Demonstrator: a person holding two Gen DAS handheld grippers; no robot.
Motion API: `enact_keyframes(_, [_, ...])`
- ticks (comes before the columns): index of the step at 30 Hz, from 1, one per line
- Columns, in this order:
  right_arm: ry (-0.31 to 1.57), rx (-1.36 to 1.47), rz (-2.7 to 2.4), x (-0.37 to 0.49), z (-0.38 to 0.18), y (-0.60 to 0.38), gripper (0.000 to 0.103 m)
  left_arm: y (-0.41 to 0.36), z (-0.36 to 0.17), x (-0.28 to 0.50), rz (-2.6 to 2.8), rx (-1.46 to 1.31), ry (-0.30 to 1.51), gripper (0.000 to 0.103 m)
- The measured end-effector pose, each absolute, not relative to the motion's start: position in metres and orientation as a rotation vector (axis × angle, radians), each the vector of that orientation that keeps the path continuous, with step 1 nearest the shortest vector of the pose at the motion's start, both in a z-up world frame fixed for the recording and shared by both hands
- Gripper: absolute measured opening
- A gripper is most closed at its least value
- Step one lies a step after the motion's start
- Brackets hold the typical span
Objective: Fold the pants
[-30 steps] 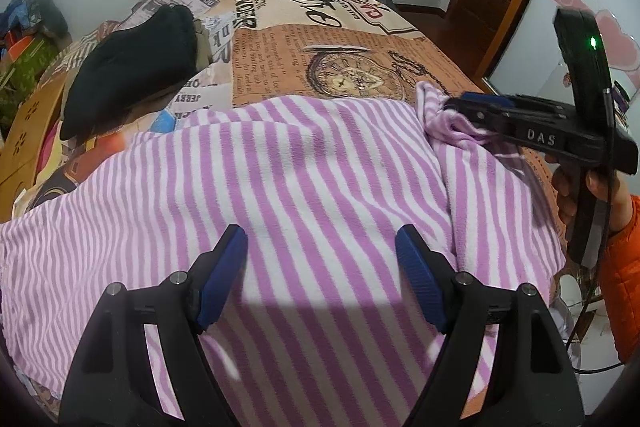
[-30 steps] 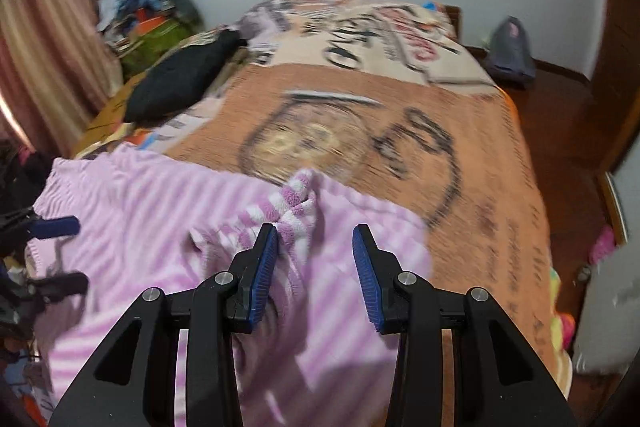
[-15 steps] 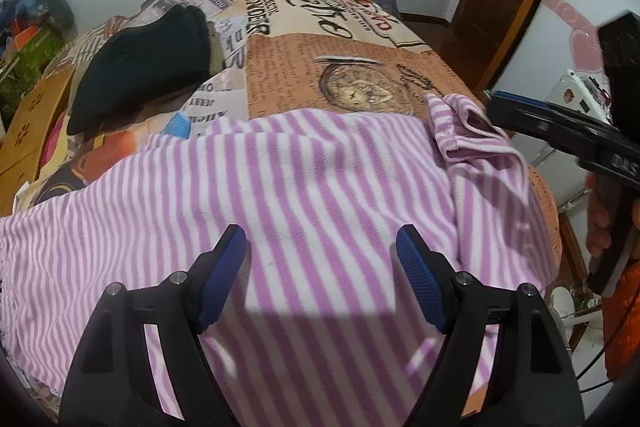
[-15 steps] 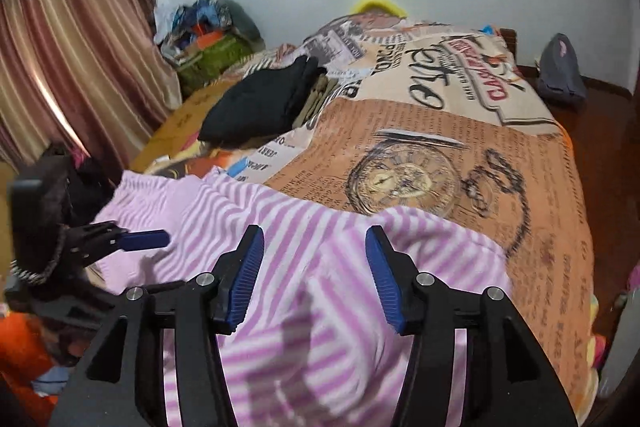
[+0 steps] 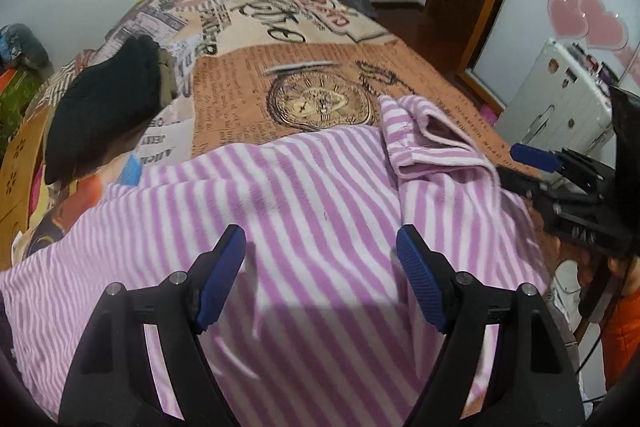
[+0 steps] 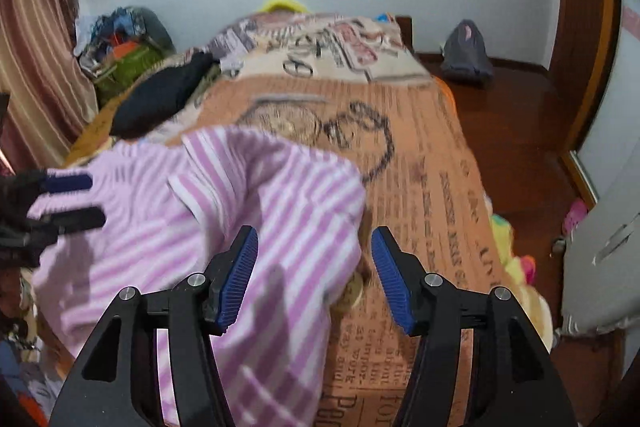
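On the near end of the bed with the newspaper-print cover (image 5: 248, 75), the pink-and-white striped fleece pants (image 5: 304, 211) lie spread flat, and the left gripper (image 5: 320, 263) hovers over their middle with its jaws wide apart and nothing between them. To the right, the right gripper (image 6: 312, 267) has just been opening its jaws and holds nothing; a second ago it had the bunched cuff at its pads, whereas now that cuff (image 5: 424, 139) lies dropped on the pants' far right corner. One fold looks laid down, so both grippers seem free for a fresh hold.
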State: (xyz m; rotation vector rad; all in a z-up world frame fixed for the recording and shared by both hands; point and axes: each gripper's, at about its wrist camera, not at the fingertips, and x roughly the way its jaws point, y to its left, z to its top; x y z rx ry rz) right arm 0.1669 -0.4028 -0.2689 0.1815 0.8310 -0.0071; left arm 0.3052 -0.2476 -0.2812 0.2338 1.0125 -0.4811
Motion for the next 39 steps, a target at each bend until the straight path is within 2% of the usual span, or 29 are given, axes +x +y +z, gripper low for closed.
enact_keyframes(9, [0.842,0.155,0.089,0.183,-0.278,-0.389,0.055,-0.28,-0.305,0.344,-0.517,0.286,1.075,0.078])
enact_keyframes(20, [0.787,0.167,0.25,0.207,-0.257,-0.361,0.055,-0.251,-0.277,0.376,-0.497,0.186,1.015,0.078])
enact_keyframes(28, [0.823,0.141,0.344,0.231,-0.259,-0.323,0.055,-0.222,-0.275,0.395,-0.425,0.169,1.01,0.078])
enact_keyframes(39, [0.759,0.138,0.244,0.19,-0.235,-0.333,0.055,-0.206,-0.25,0.349,-0.5,0.11,1.036,0.08])
